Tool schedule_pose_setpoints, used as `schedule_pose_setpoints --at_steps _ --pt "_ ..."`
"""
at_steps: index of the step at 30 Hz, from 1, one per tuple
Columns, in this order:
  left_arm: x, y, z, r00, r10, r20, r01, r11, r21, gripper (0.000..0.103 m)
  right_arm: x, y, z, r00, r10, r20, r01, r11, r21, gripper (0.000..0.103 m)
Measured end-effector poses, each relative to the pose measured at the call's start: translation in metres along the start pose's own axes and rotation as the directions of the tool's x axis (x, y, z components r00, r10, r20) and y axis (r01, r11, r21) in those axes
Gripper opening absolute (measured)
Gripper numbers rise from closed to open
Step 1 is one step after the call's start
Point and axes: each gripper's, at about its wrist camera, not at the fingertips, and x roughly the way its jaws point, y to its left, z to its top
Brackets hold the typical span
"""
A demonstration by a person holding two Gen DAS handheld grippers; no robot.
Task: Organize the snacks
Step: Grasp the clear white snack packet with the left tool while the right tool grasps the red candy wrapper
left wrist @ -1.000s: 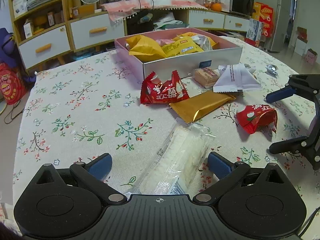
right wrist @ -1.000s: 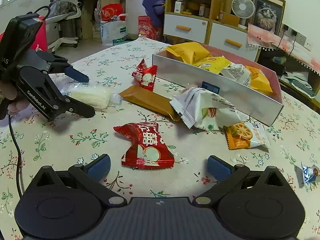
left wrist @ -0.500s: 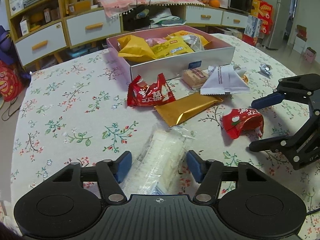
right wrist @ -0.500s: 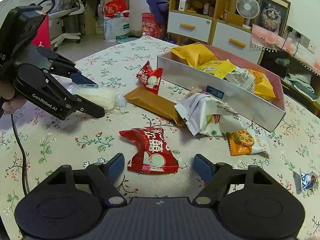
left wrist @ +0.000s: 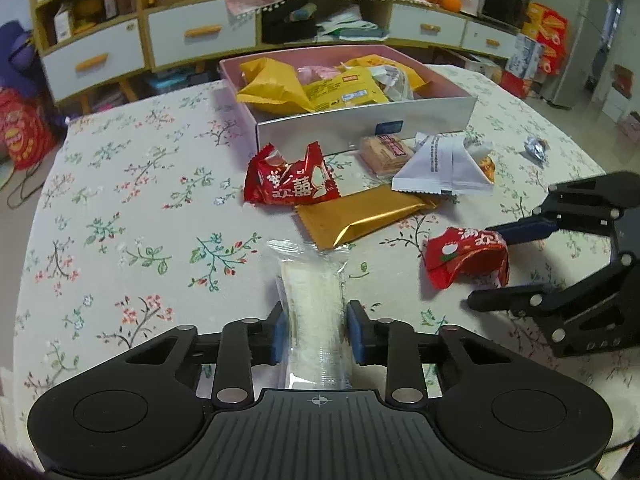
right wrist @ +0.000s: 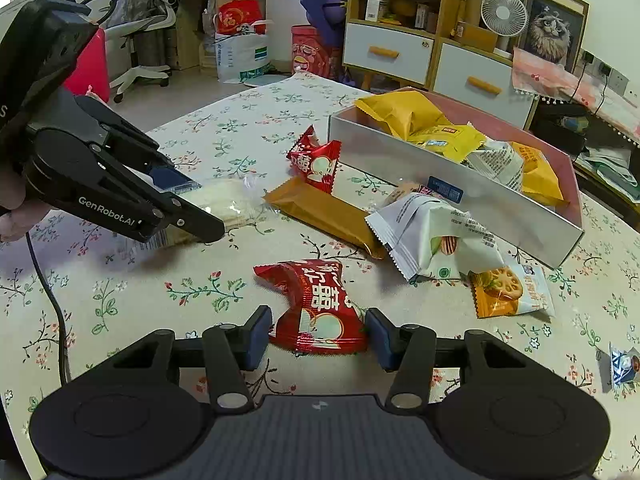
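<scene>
On the floral-clothed table (left wrist: 120,208), the left gripper (left wrist: 316,330) is closing, its blue pads pressed to both sides of a clear-wrapped white snack (left wrist: 314,308) near the table's near edge; the right gripper (right wrist: 316,334) is closing around a red snack packet (right wrist: 320,308), pads just beside its edges, contact unclear; the snack box (left wrist: 360,128) sits toward the far edge, partly filled with packets.

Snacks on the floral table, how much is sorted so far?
Done: several yellow packets lie in the pink-lined box. In hand: left gripper closing around the clear-wrapped white snack; right gripper closing around a red foil packet. Left: gold bar, white pouch, another red packet.
</scene>
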Motion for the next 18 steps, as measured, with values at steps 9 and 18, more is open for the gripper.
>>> schedule_pose_setpoints --at_steps 9,18 --pt "-0.002 -0.011 0.004 1.0 0.006 0.002 -0.006 1.0 -0.007 0.019 0.0 -0.001 0.005 1.0 0.009 -0.006 -0.009 1.0 0.018 0.019" --pt "-0.003 -0.011 0.007 1.0 0.015 -0.02 -0.016 0.999 -0.039 0.017 -0.005 -0.003 0.009 1.0 0.024 0.005 -0.024 0.999 0.039 0.019"
